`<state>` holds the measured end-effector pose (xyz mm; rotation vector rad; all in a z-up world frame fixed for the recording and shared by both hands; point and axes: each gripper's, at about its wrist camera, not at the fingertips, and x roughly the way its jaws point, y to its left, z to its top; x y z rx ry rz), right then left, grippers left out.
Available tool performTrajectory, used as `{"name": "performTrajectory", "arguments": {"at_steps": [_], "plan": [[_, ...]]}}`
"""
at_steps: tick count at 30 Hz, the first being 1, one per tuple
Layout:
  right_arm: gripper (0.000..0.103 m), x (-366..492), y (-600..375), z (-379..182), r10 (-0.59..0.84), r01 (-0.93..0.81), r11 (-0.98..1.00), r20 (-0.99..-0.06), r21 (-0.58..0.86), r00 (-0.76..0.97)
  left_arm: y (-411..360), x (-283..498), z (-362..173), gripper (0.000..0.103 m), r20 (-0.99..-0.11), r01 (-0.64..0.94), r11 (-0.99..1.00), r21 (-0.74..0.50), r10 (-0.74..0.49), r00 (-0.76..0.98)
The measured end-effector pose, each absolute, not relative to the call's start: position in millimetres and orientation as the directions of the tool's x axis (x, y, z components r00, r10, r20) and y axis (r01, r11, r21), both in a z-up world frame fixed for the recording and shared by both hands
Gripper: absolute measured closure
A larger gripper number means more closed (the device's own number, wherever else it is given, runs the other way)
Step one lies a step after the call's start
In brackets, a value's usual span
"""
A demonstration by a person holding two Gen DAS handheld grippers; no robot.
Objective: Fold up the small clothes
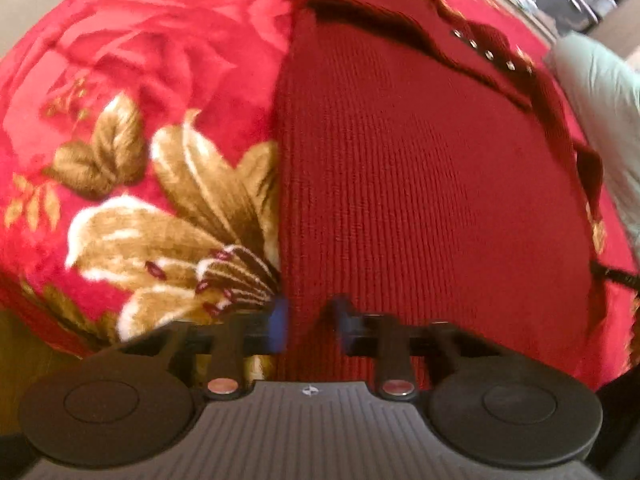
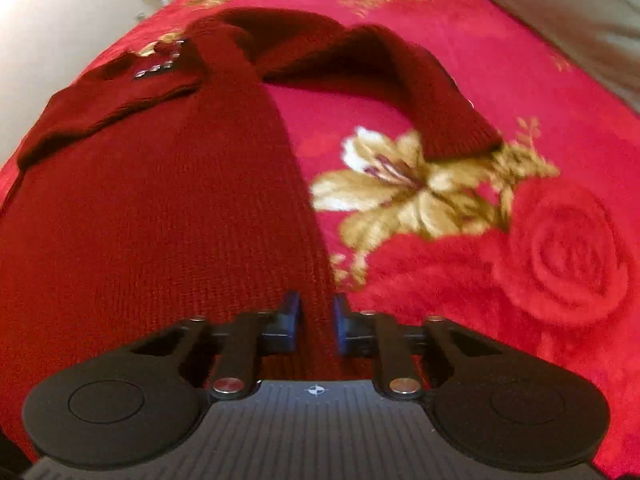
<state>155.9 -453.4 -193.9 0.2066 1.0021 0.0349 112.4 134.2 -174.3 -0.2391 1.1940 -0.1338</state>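
A dark red knitted sweater (image 1: 420, 168) lies flat on a red floral blanket (image 1: 140, 80). One sleeve is folded across its upper body, with a row of small studs on it. My left gripper (image 1: 307, 320) is at the sweater's near left hem corner, blue pads close together with the knit between them. In the right wrist view the sweater (image 2: 160, 208) fills the left half, and its other sleeve (image 2: 400, 76) lies out to the right on the blanket (image 2: 500, 280). My right gripper (image 2: 316, 320) is at the near right hem corner, pads close together on the knit edge.
A pale green pillow or cloth (image 1: 600, 92) lies at the blanket's right edge in the left wrist view, and it also shows in the right wrist view (image 2: 560, 0) at top right. A pale wall (image 2: 48, 20) stands beyond the bed's left side.
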Motion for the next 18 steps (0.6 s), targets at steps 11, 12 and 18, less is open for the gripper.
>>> {"name": "performTrajectory", "arguments": {"at_steps": [11,12,18], "plan": [[0.088,151.5,-476.1,-178.6,0.108,0.138,0.964,-0.804,0.229,0.585,122.8,109.8,-157.0,0.075,-0.887,-0.083,0.989,-0.125,-0.074,0.455],[0.086,150.9,-478.7,-171.0,0.106,0.143,0.958,-0.770,0.249,0.629,124.2,110.0,-146.1,0.072,-0.858,-0.091,0.988,-0.126,-0.063,0.510],[0.067,159.4,-469.7,-165.6,0.200,0.051,0.944,-0.688,0.326,0.698,92.3,131.5,-96.8,0.071,-0.707,-0.008,0.997,-0.079,-0.050,0.705]]}}
